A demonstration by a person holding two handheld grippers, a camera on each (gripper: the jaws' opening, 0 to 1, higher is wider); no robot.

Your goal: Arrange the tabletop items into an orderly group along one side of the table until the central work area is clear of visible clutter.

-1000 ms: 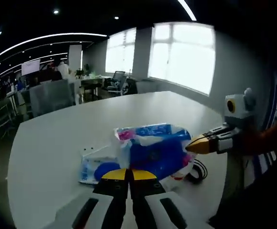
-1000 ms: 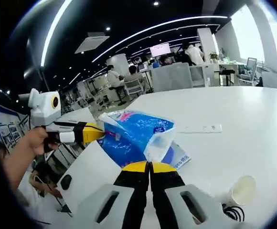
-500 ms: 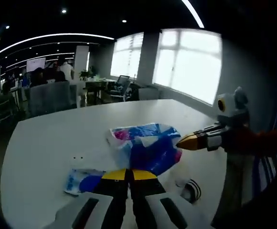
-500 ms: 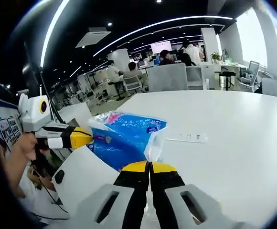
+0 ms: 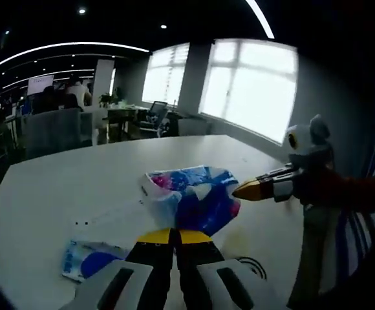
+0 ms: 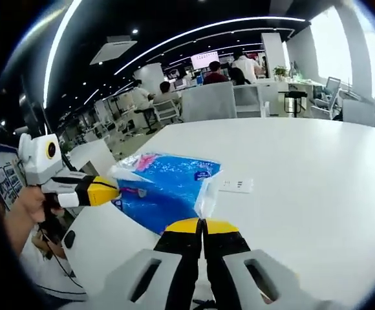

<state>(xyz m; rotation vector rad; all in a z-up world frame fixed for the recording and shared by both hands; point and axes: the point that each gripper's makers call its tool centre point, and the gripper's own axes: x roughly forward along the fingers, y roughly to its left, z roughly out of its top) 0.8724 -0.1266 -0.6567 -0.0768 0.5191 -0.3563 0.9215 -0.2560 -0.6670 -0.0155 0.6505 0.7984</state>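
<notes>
While both grippers, left gripper [image 5: 172, 236] and right gripper [image 6: 202, 226], pinch the blue plastic bag [image 6: 165, 187] aloft above the white table [image 6: 317, 187] (opposite edges), carry it level toward one side.

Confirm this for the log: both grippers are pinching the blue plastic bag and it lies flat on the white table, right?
Not flat. Both grippers pinch the blue plastic bag, but it hangs lifted above the white table, as the right gripper view shows.
</notes>
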